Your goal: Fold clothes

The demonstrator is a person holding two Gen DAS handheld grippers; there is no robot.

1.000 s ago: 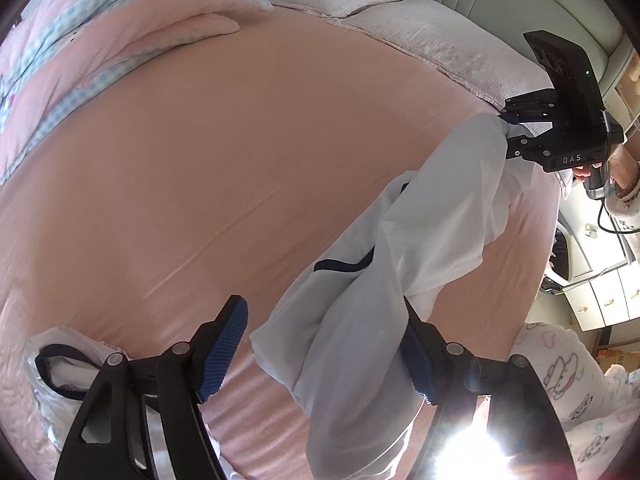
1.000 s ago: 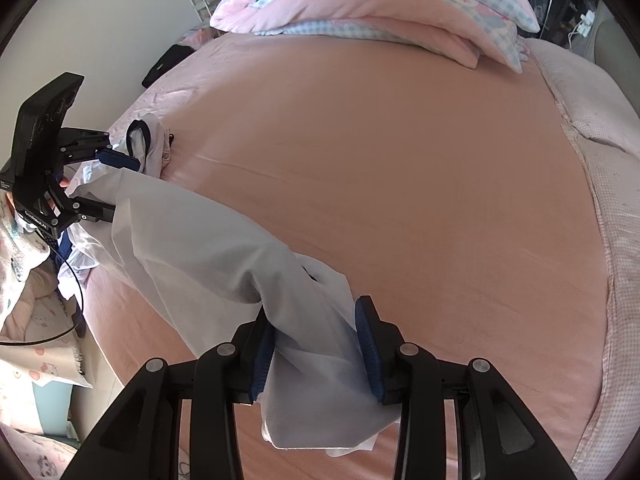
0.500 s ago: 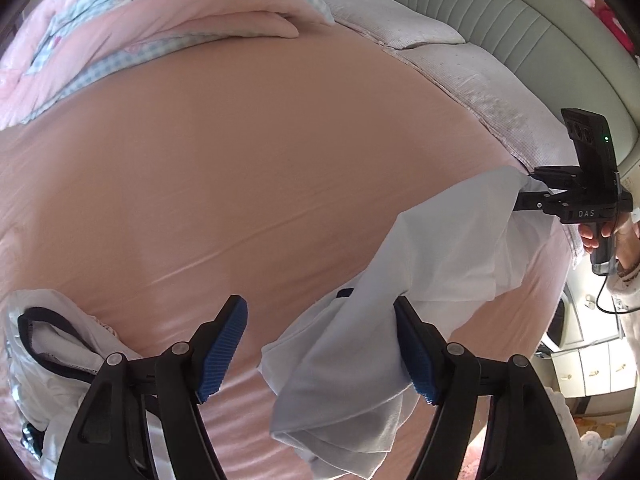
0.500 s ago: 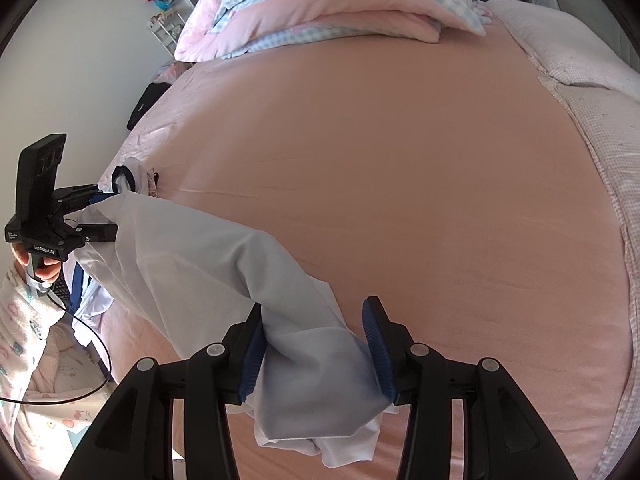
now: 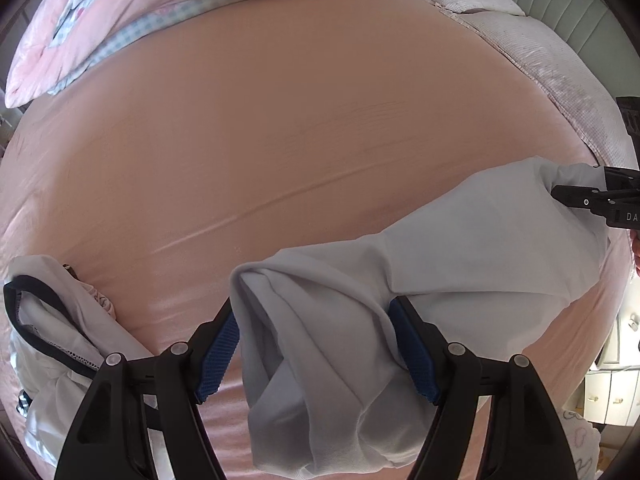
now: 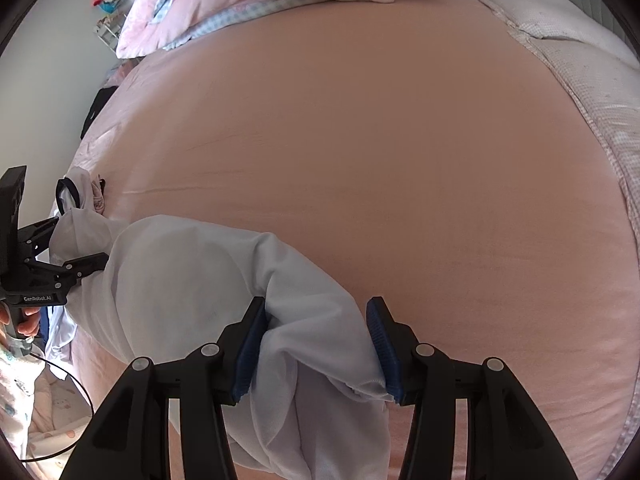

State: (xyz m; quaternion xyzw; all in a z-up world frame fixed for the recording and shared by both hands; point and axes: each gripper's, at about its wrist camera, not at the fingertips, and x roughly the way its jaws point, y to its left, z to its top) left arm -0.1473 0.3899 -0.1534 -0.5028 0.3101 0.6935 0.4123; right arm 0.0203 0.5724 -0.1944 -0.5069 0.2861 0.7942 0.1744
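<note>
Garment (image 5: 460,256) stretched over pink bed (image 5: 280,120), gripped by left claw (image 5: 316,348), right claw (image 6: 316,344).

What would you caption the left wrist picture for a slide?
Left gripper and right gripper stretch a pale grey-white cloth garment over a pink bedsheet.

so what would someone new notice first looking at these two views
First, the pale grey garment stretched low over the front of the bed between the two claws, bunched in the left claw and in the right claw. Next, the broad bare pink sheet filling most of both views. Then the pink and blue checked quilt piled at the far end, and a white garment with dark trim crumpled at the bed's left edge.
</note>
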